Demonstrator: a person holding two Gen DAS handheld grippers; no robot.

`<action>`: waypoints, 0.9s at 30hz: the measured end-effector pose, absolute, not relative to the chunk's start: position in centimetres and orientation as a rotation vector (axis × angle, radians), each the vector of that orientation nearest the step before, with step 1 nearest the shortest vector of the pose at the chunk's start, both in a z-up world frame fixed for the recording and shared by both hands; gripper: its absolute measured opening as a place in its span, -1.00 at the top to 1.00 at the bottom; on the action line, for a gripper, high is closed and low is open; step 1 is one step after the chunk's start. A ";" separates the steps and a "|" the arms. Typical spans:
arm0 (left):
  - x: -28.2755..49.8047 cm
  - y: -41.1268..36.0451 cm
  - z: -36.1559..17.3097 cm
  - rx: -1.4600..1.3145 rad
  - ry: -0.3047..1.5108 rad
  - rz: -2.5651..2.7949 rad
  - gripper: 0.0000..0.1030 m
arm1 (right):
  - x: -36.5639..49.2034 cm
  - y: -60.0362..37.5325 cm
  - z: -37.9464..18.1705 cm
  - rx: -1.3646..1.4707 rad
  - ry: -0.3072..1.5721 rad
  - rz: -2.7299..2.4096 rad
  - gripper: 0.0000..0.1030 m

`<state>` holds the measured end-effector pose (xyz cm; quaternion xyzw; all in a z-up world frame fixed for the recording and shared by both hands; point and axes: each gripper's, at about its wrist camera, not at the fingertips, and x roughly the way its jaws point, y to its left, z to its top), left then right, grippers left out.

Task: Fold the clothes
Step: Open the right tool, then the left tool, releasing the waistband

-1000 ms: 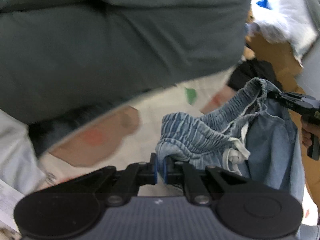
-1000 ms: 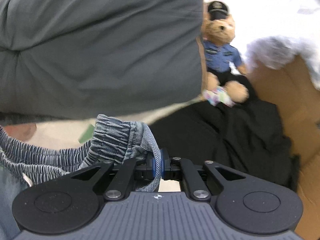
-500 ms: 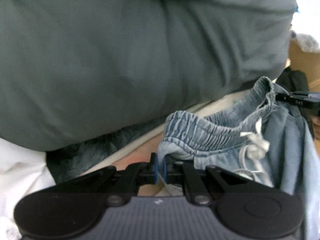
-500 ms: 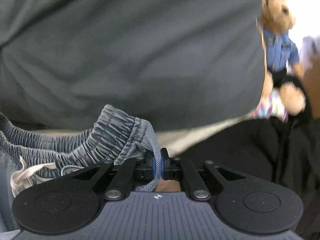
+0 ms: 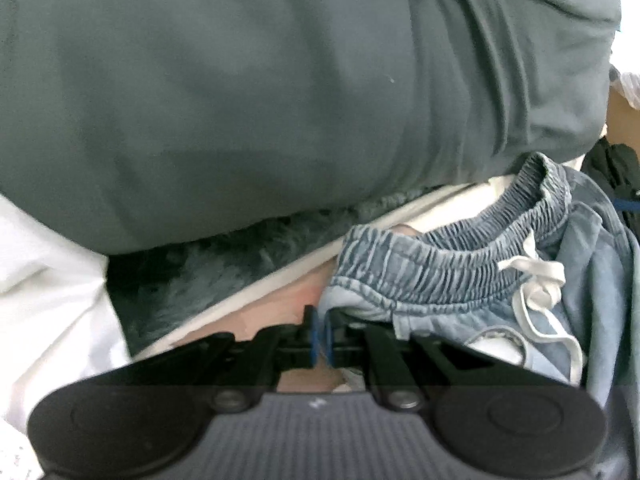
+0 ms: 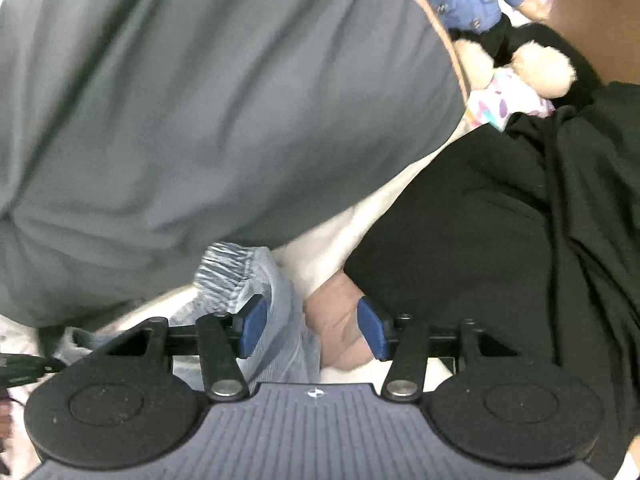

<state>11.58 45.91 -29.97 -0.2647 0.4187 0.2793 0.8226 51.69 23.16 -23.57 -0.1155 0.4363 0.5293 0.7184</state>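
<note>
Right now your left hand-held gripper point(image 5: 319, 338) is pinched tight on one end of the waistband of the denim shorts point(image 5: 460, 272), while your right hand-held gripper point(image 6: 310, 328) stands wide open, the other end of the waistband lying loose against its left pad. The shorts sit low on a pale surface, just below a big grey-green cushion point(image 5: 280, 92).

With only one corner gripped, lifting or pulling could drag the shorts askew and bunch the waistband; the white drawstring point(image 5: 536, 284) could also snag.

Your left view alone shows the drawstring and the full gathered waistband. Your right view alone shows the black garment point(image 6: 500, 220) close by and the teddy bear point(image 6: 500, 20) behind it.
</note>
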 end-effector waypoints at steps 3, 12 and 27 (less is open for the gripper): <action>11.1 46.4 -29.6 -0.579 0.882 0.595 0.93 | 50.3 20.9 -21.3 -0.306 0.933 1.198 -0.11; 12.3 45.4 -27.6 -0.509 0.922 0.579 0.77 | 43.1 4.1 -20.1 -0.489 0.946 1.263 -0.12; 15.1 39.1 -23.2 -0.417 0.957 0.474 0.40 | 37.3 -16.0 -25.5 -0.271 0.983 0.913 -0.12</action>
